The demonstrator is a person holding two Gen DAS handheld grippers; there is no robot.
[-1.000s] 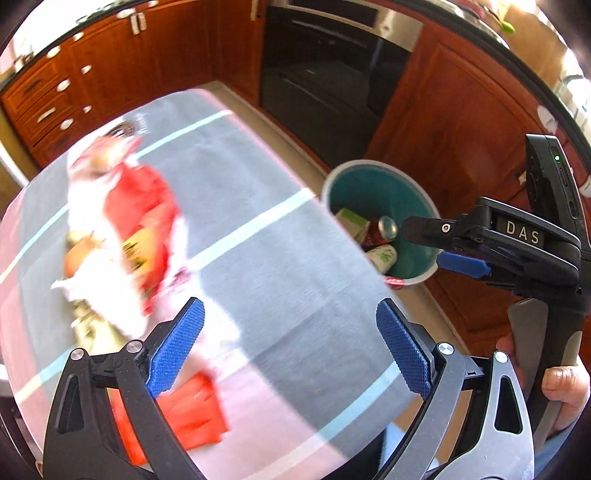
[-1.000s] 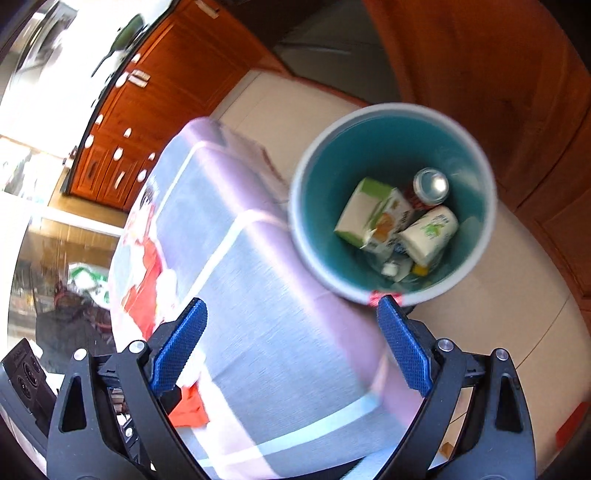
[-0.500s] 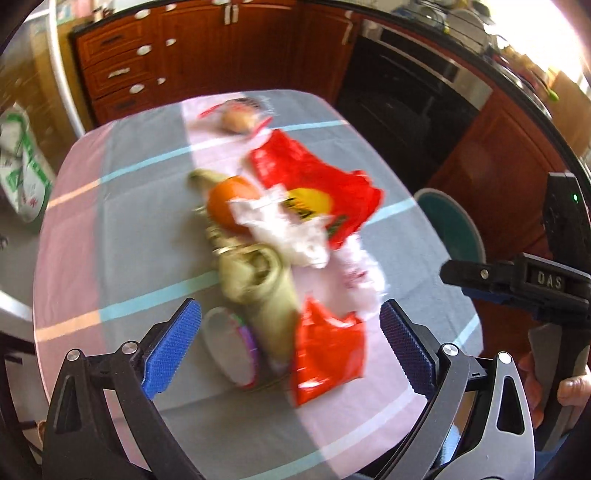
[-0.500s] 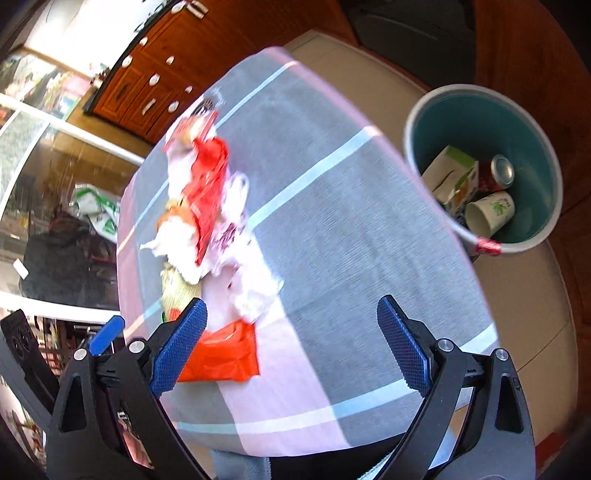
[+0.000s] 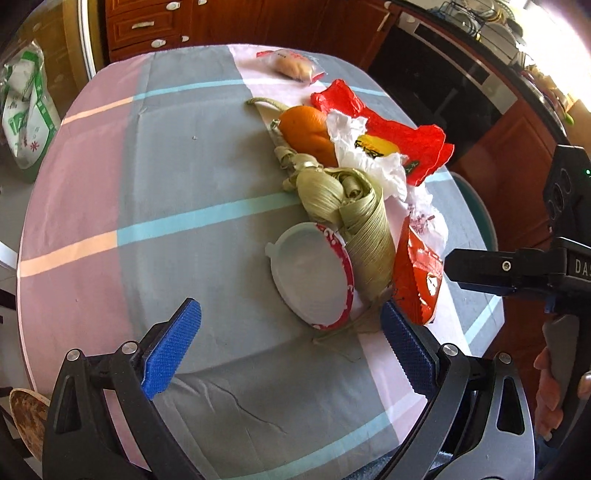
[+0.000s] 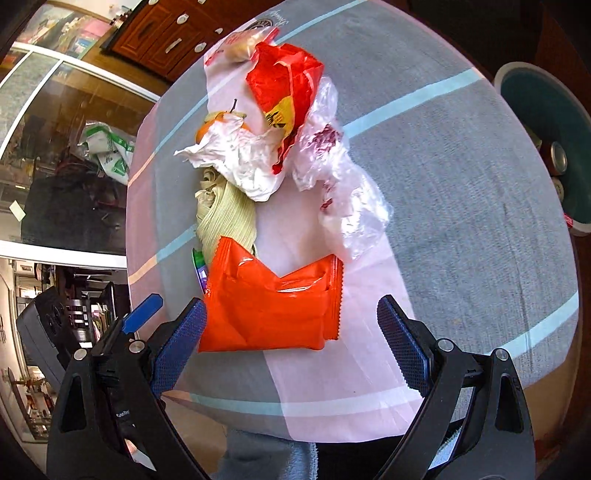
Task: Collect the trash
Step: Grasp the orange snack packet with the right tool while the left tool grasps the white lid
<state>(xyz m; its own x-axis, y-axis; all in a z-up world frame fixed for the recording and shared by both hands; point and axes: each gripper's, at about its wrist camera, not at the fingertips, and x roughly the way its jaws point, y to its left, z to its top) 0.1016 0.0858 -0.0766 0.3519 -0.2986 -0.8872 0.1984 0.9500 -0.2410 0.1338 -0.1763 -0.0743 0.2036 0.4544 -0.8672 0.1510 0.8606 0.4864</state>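
A pile of trash lies on the checked tablecloth: a red-rimmed cup lid, green leaf wrappers, an orange, white tissue, a red plastic bag, a clear bag and an orange snack packet. My left gripper is open and empty above the near table edge, just short of the lid. My right gripper is open and empty, its jaws either side of the orange packet's near edge. The teal bin stands off the table's right side.
A wrapped bun lies at the table's far edge. Wooden cabinets and a dark oven stand behind. A green-white bag sits on the floor at left. The right gripper's body reaches in from the right.
Both grippers have swung away from the bin toward the trash pile and closer to the table. The right gripper now frames the orange packet; the left now faces the lid.
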